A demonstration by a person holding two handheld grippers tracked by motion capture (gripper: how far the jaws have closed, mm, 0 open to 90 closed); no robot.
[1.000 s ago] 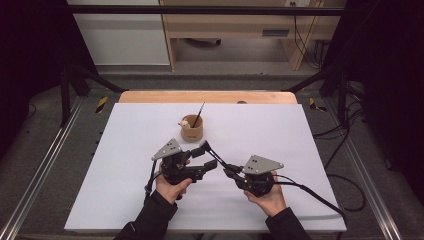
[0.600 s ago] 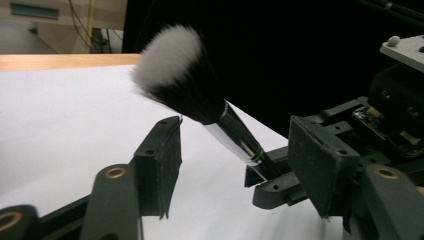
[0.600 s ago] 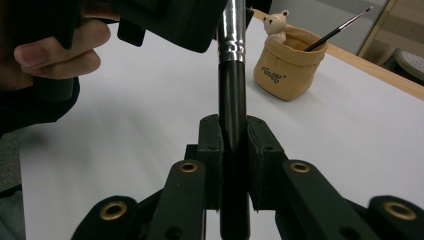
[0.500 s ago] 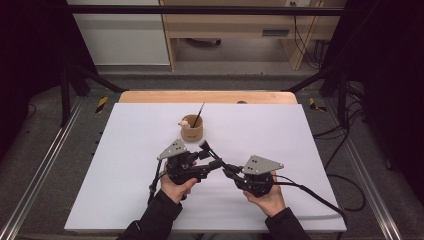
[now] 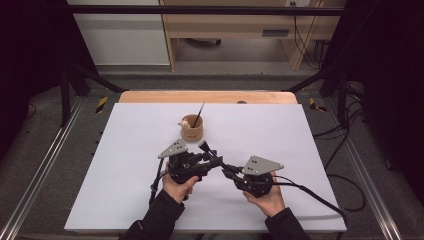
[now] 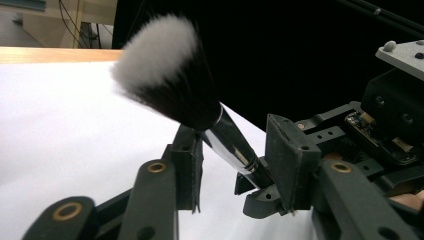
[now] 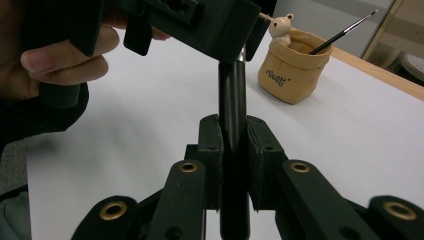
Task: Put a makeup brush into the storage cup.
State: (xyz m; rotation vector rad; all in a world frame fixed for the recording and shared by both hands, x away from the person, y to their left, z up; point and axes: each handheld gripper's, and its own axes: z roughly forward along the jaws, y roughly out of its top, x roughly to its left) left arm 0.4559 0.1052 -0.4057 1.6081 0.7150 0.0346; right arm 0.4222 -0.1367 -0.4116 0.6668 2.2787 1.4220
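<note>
A makeup brush with a black handle [image 7: 232, 100], a shiny ferrule and a fluffy white-tipped head [image 6: 165, 70] hangs over the white table between both hands. My right gripper [image 7: 233, 145] is shut on the handle, both pads pressing it. The left gripper [image 6: 239, 150] reaches across from the left, and its jaws have just been closing with the ferrule between them; a gap still shows at the right pad [image 6: 290, 150]. From above, the left gripper [image 5: 212, 159] and the right gripper [image 5: 228, 171] meet near the table's front middle.
A tan pouch-shaped cup [image 5: 192, 131] with a small bear figure and a thin paintbrush [image 7: 345, 32] stands just beyond the grippers. The white table top [image 5: 125, 165] spreads to both sides, with a wooden strip [image 5: 207, 96] along its far edge.
The left gripper's jaws have drawn closer together around the brush. Both hands stay where they were, and the right gripper keeps its hold.
</note>
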